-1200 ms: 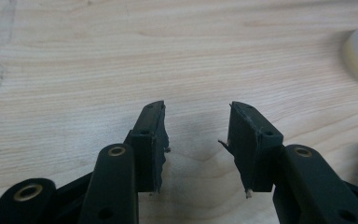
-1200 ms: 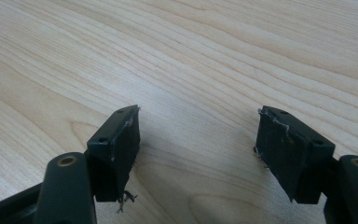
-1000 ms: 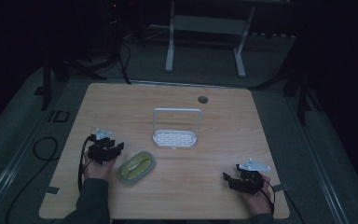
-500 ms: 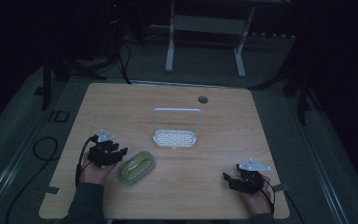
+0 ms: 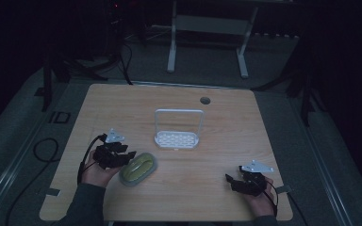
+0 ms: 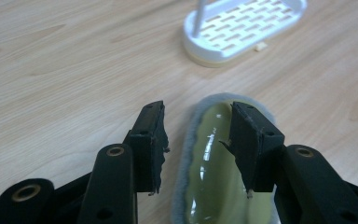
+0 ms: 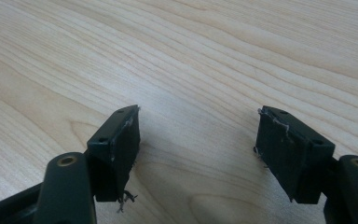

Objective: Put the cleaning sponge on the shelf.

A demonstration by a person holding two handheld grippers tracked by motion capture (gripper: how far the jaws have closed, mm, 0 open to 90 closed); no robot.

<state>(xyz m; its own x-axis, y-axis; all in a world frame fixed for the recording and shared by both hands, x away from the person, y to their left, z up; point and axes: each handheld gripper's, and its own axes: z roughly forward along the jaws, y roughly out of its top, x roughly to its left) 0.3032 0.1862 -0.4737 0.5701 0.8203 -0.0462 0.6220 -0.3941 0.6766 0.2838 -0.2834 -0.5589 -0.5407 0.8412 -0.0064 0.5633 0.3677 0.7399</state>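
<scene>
The soap bar (image 5: 138,168), a glossy yellow-green oval lying in a shallow grey dish (image 6: 182,186), lies near the worktop's near edge, left of the middle, with a white slotted rack (image 5: 177,139) with a tall loop handle standing just beyond it toward the centre. My left claw (image 6: 196,140) hovers over the left end of the soap with its jaws parted and nothing between them; one black pad (image 6: 153,140) sits outside the dish rim, the other pad (image 6: 248,140) above the soap itself. To grip well, I judge I should shift across until both pads straddle the soap's narrow width, lower onto its sides, then close gently, since the wet-looking surface may slip. My right claw (image 7: 196,147) rests wide open and empty over bare wood (image 7: 214,56) near the worktop's near right corner. No brand, label or writing can be read anywhere.
</scene>
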